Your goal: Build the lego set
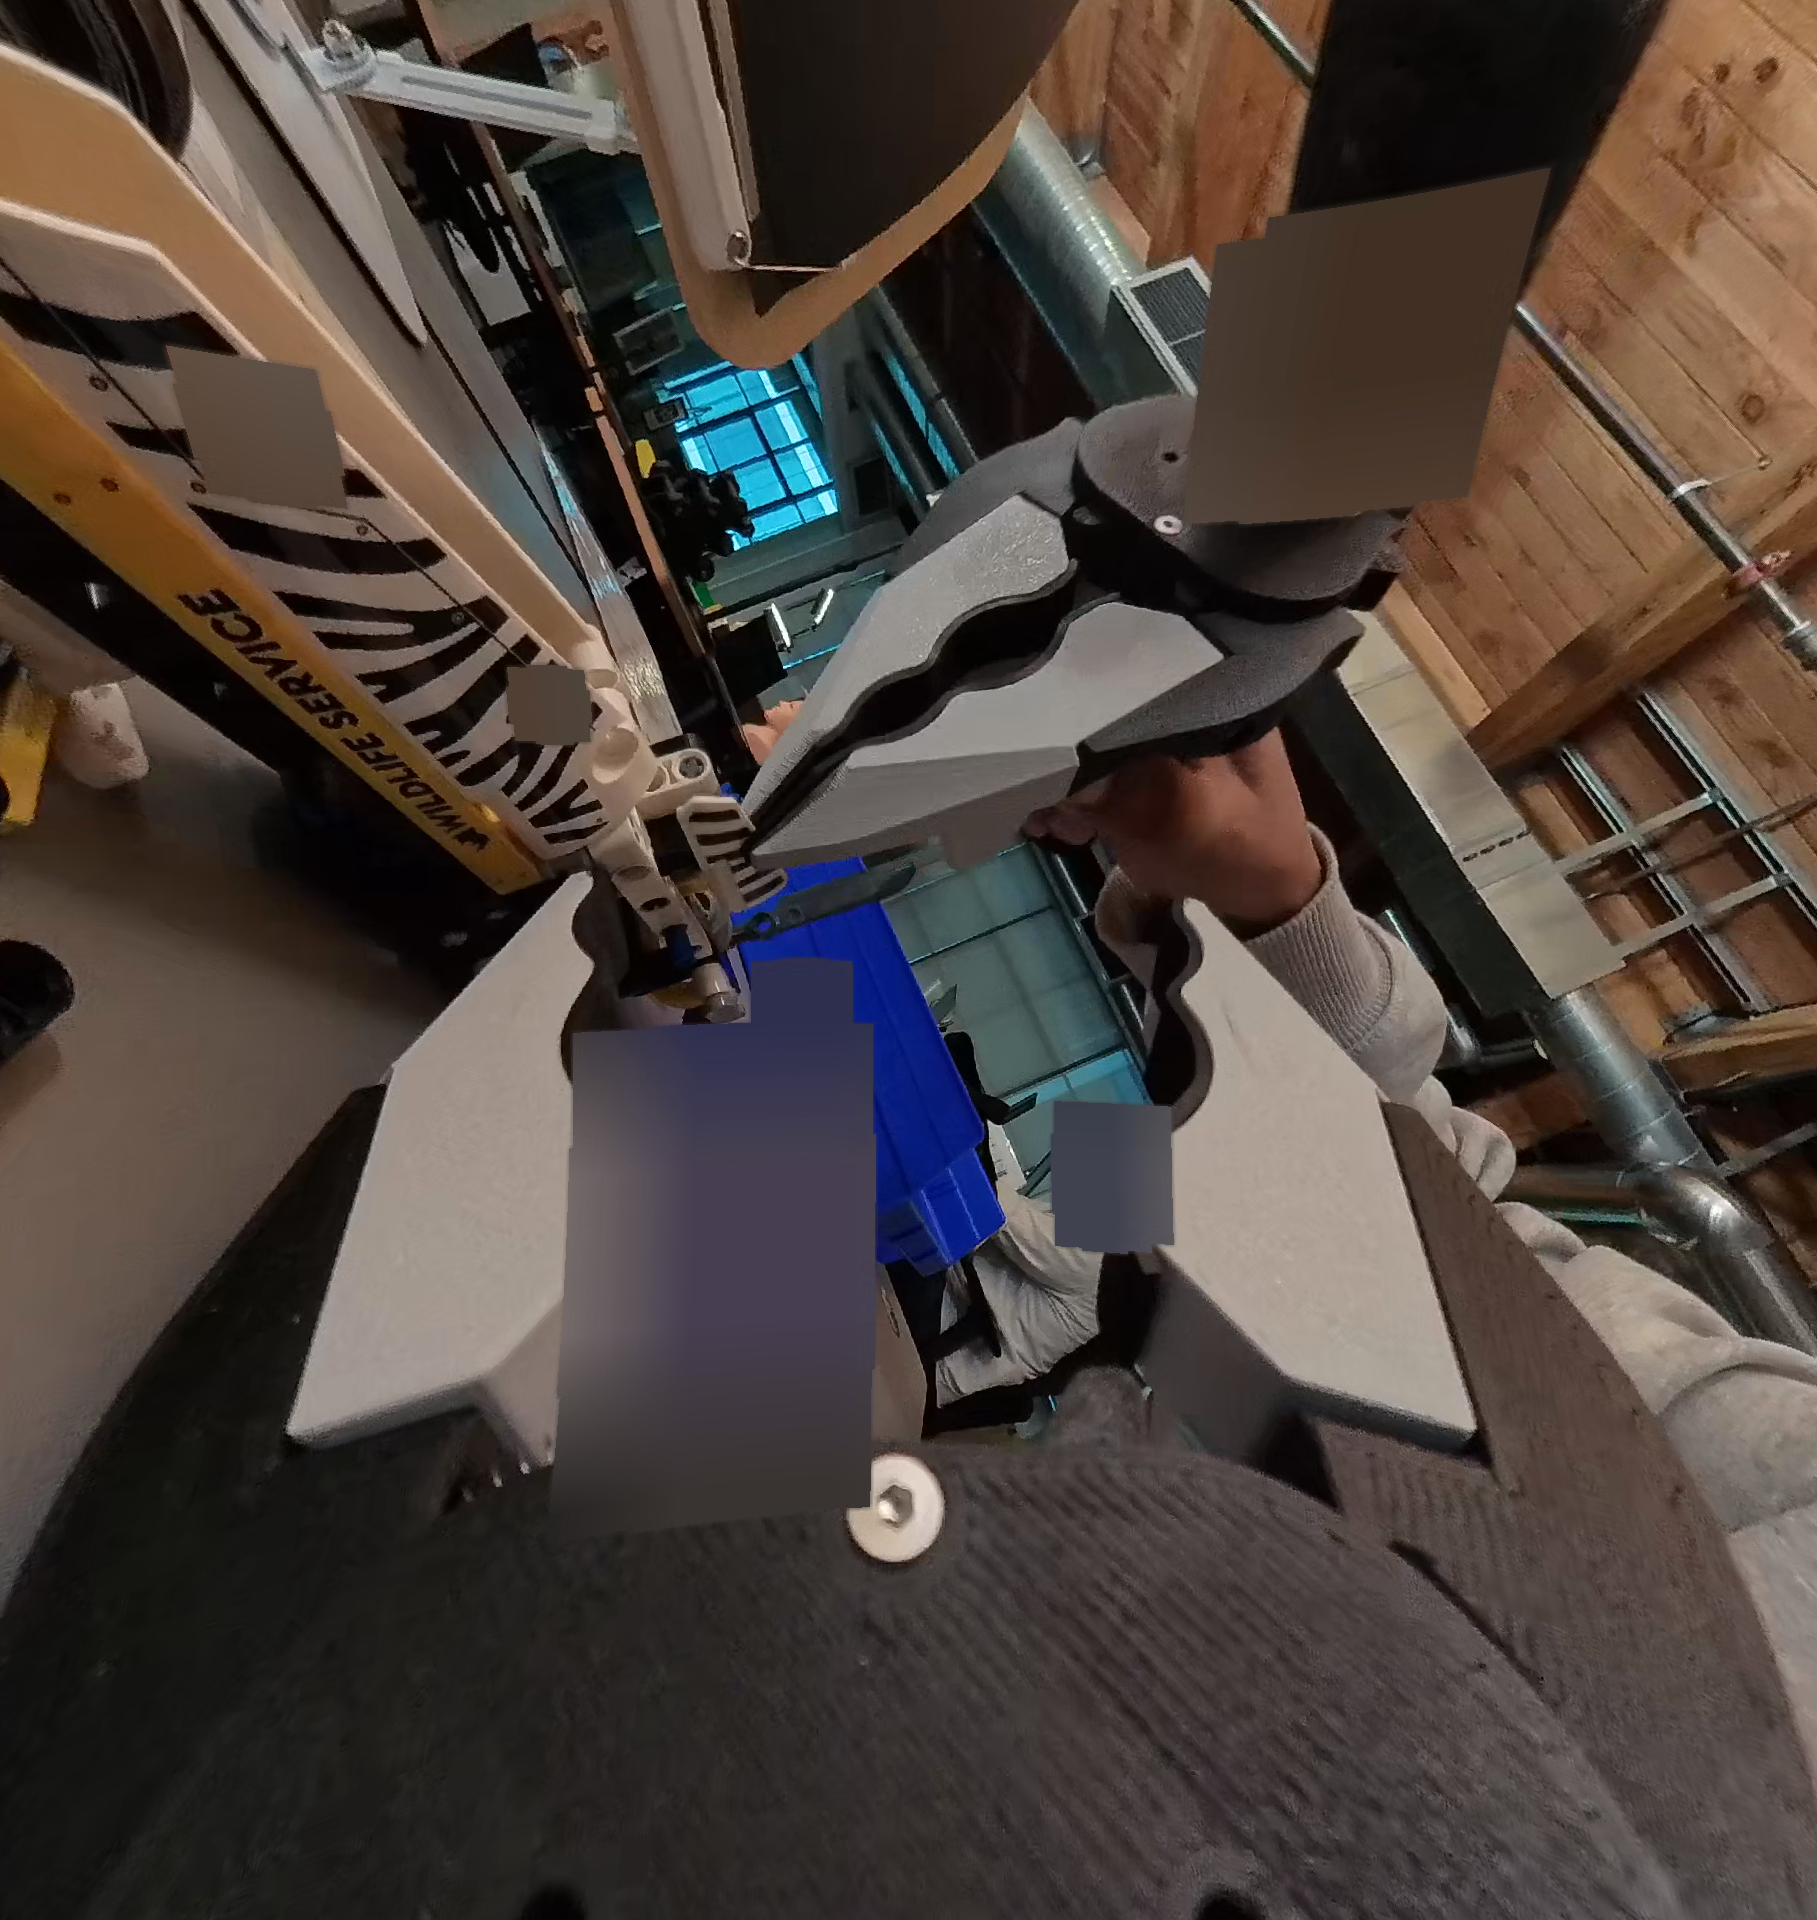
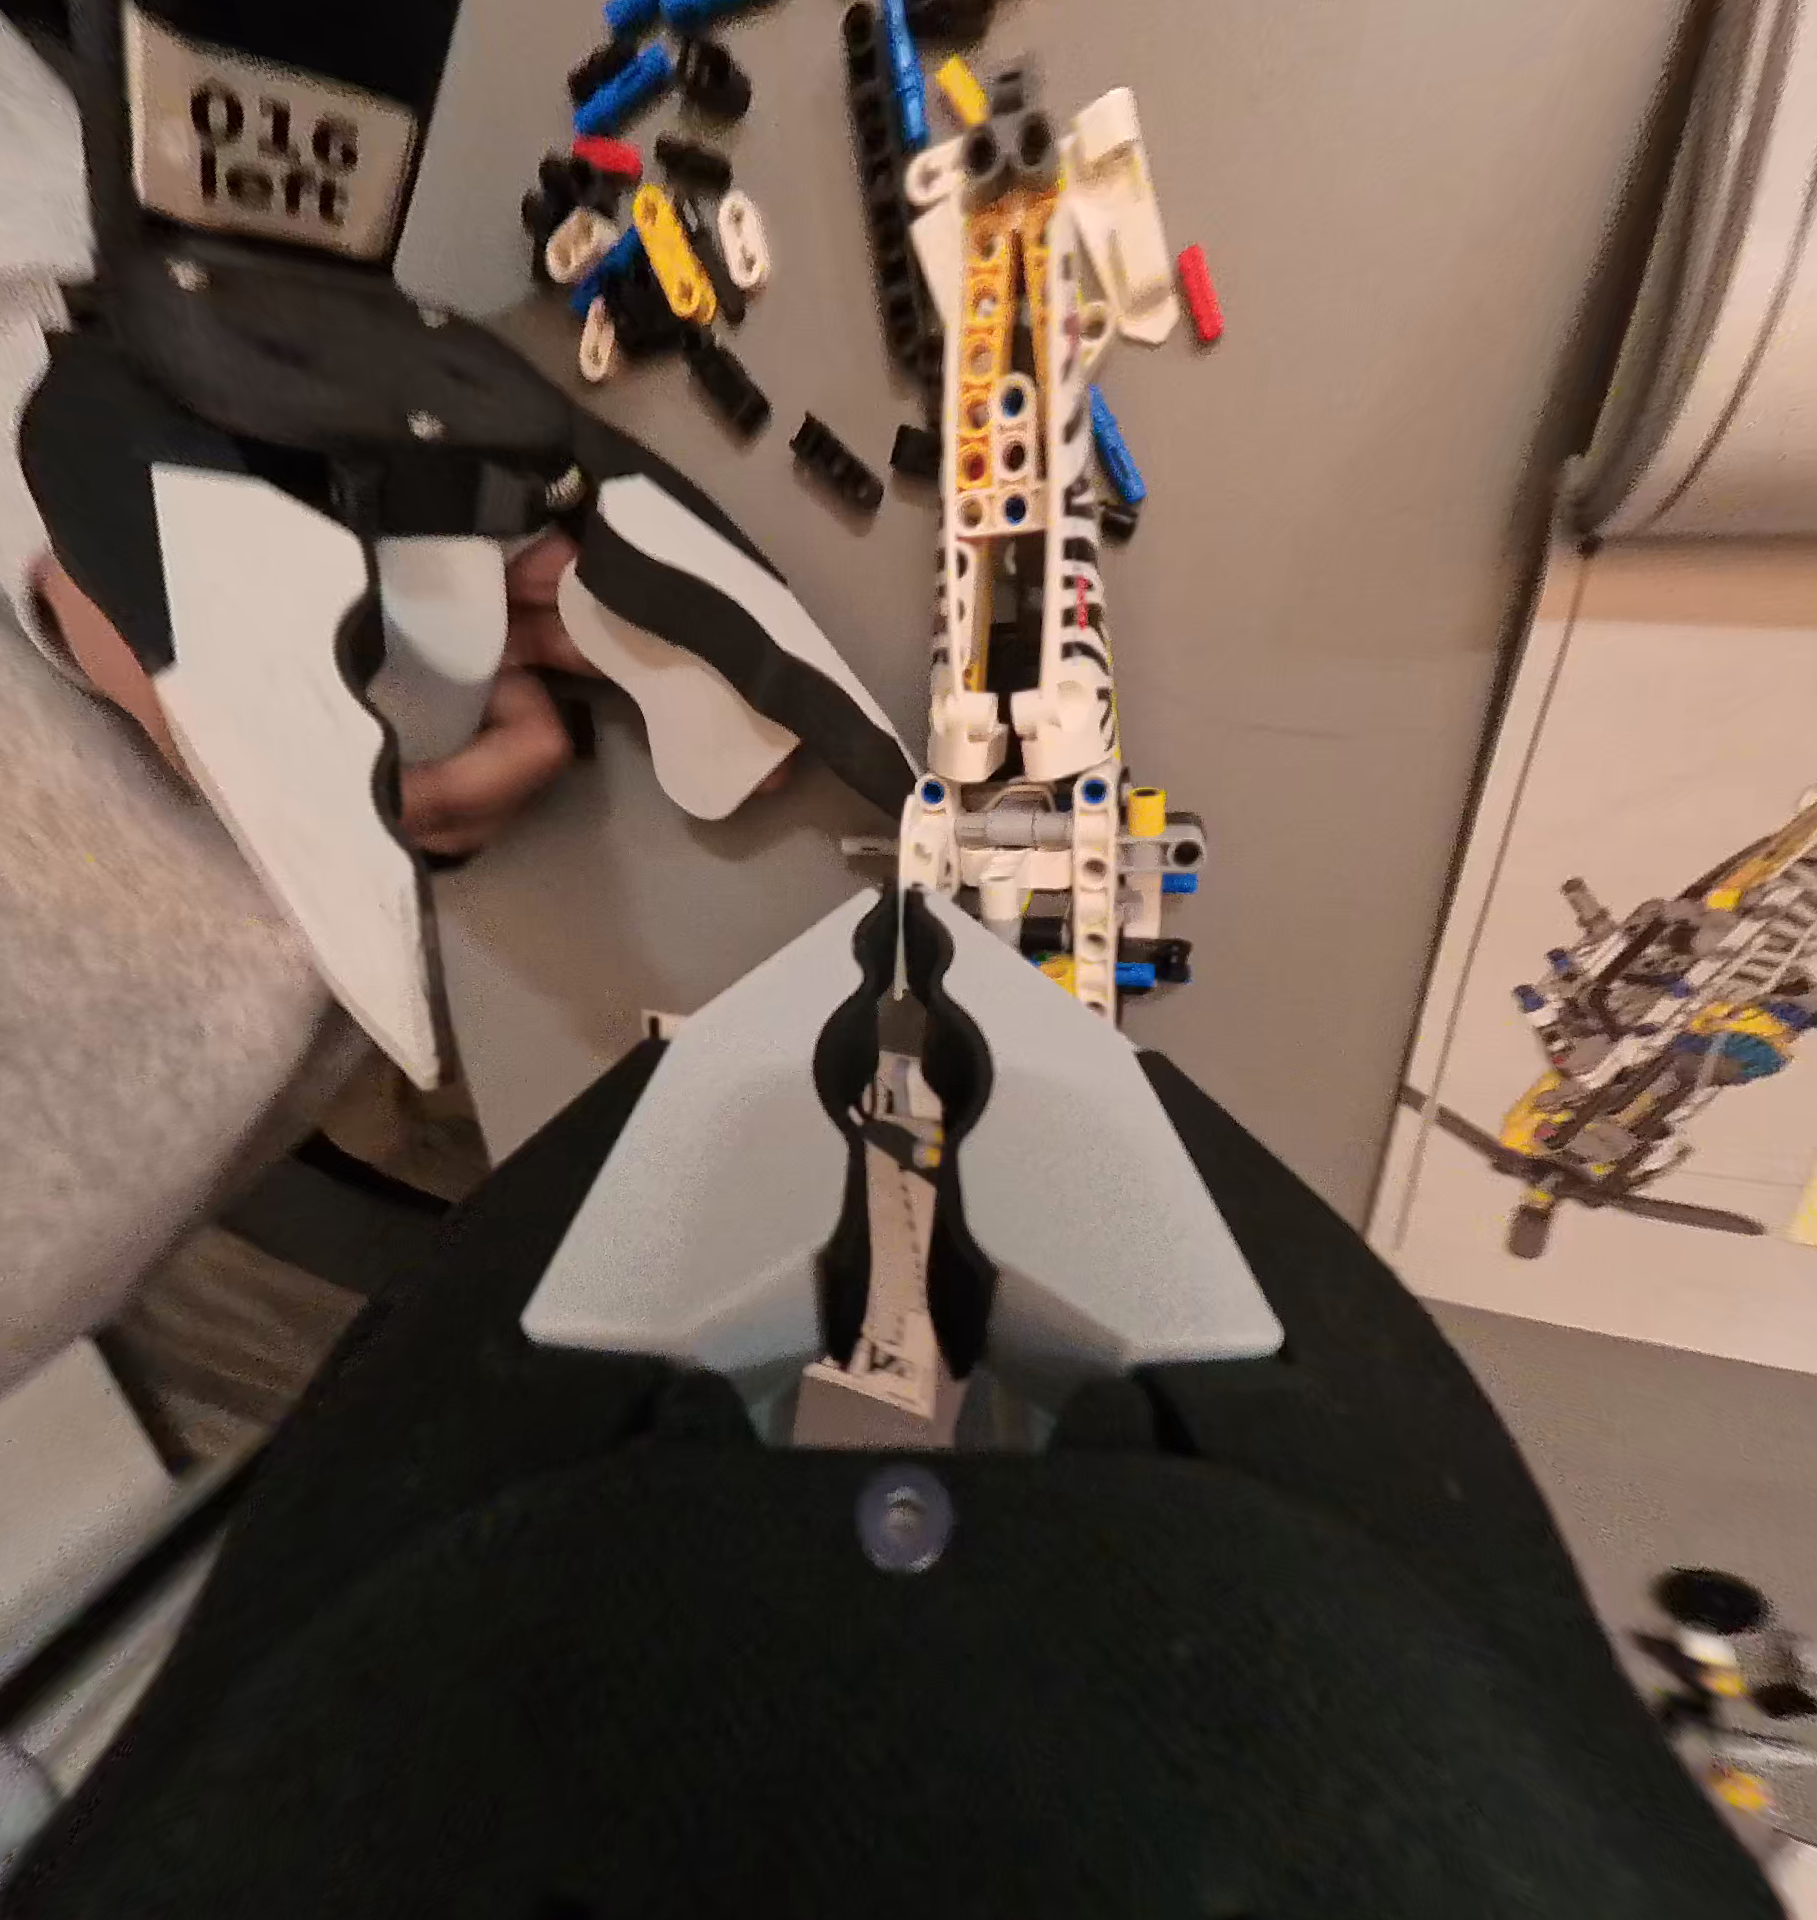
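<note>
Right gripper pinched a zebra-striped panel beside the half-built model

The right gripper [image 2: 902,914] was closed on a thin white, black-striped plastic panel [image 2: 899,1278], just beside the white-and-yellow brick model [image 2: 1018,582] lying on the grey surface [image 2: 1351,520]; the left gripper [image 2: 665,831] was spread wide, empty, next to it.

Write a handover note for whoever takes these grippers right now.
Right gripper: shut on a thin white zebra-striped lego panel, tip held at the near end of the white-and-yellow striped lego model.
Left gripper: open, holding nothing, beside the model's near end.
Loose black, blue, yellow, white and red lego pieces lie on the grey table beyond; printed instruction sheet at right.
Done: long body assembled.
Left: seat the panel, then probably the loose pieces.
</note>
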